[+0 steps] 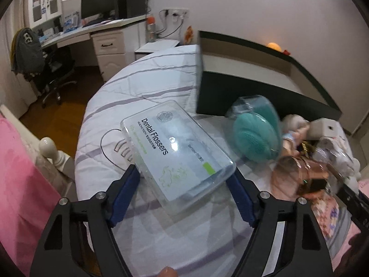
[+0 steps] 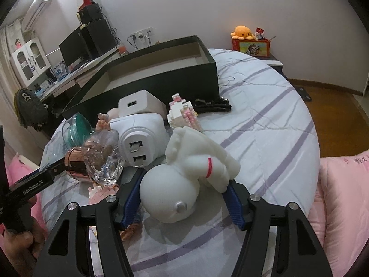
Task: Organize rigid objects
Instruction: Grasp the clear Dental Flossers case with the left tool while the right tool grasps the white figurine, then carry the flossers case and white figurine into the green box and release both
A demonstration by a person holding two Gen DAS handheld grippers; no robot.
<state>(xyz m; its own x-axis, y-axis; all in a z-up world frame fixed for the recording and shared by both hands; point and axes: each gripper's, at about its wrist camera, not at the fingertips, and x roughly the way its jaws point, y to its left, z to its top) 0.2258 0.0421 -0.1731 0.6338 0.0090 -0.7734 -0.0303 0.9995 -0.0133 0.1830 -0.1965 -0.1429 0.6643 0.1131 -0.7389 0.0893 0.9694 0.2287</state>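
Note:
A clear plastic box labelled Dental Flossers (image 1: pixel 175 159) lies slanted over the striped bedsheet (image 1: pixel 147 78). My left gripper (image 1: pixel 182 173) is shut on it, and its blue pads (image 1: pixel 124 196) meet the box's two long sides at the near end. In the right wrist view a white astronaut figure (image 2: pixel 198 159) with a round helmet lies on the bed. My right gripper (image 2: pixel 186 180) is shut on this figure, one pad against the helmet and the other against the body. The long black box (image 2: pixel 161 69) with a beige inside stands open behind the pile and shows as the same black box (image 1: pixel 253 73) from the left.
Crowded beside the astronaut are a white charger (image 2: pixel 138 138), a white adapter (image 2: pixel 138 103), a pink-and-white block figure (image 2: pixel 184 115), a glass bottle with a copper cap (image 2: pixel 92 161) and a black strap (image 2: pixel 212 106). A teal item in clear wrap (image 1: pixel 253 133) lies by the black box. Pink quilt (image 2: pixel 341 196) borders the bed.

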